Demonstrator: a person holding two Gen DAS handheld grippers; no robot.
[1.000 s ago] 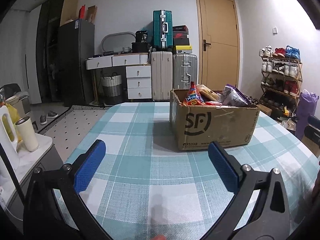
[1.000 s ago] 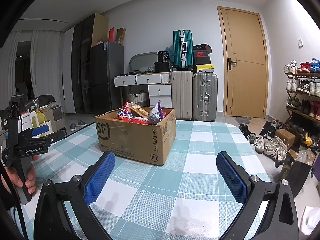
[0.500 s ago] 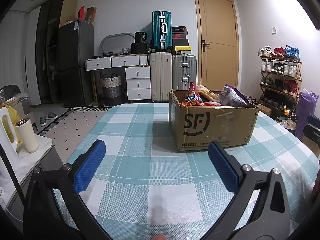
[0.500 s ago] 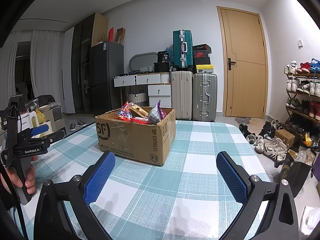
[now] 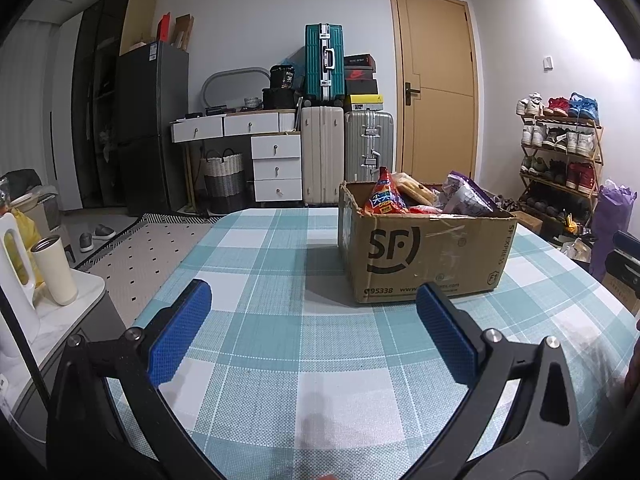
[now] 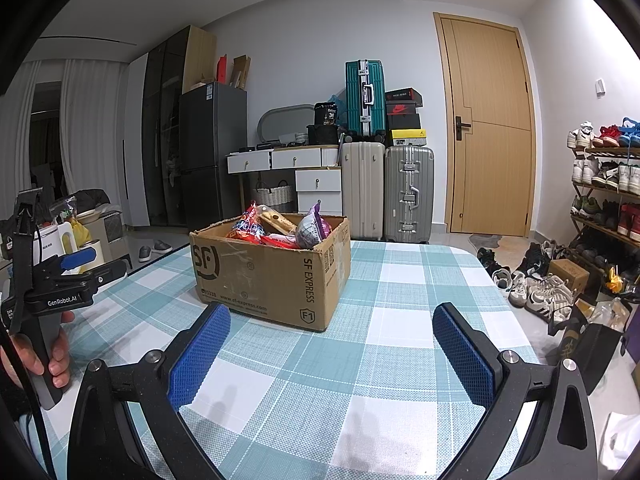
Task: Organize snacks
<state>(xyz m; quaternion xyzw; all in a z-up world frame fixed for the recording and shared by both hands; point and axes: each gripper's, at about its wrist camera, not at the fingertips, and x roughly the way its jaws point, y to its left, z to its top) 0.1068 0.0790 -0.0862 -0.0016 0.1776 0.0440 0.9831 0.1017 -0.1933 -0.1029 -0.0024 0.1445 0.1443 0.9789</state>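
A cardboard box (image 5: 424,256) stands open on the table (image 5: 280,320), which wears a teal-and-white checked cloth. It is filled with snack packets: a red bag (image 5: 383,200) sticks up at the near left corner, a pale biscuit pack (image 6: 276,218) leans behind it, and a purple-and-silver bag (image 5: 464,198) lies toward the right side.

The left gripper (image 5: 312,334) hovers low over the cloth, short of the box, its blue pads spread wide with nothing between them. The right gripper (image 6: 332,350) is likewise gaping and empty, facing the box's corner from the other side. In the right wrist view a hand (image 6: 32,356) grasps the handle of the left gripper at the table's edge.

Beyond the table, three suitcases (image 5: 346,156) stand against the far wall beside a wooden door (image 5: 436,92), and a shoe rack (image 5: 560,156) lines the right wall.
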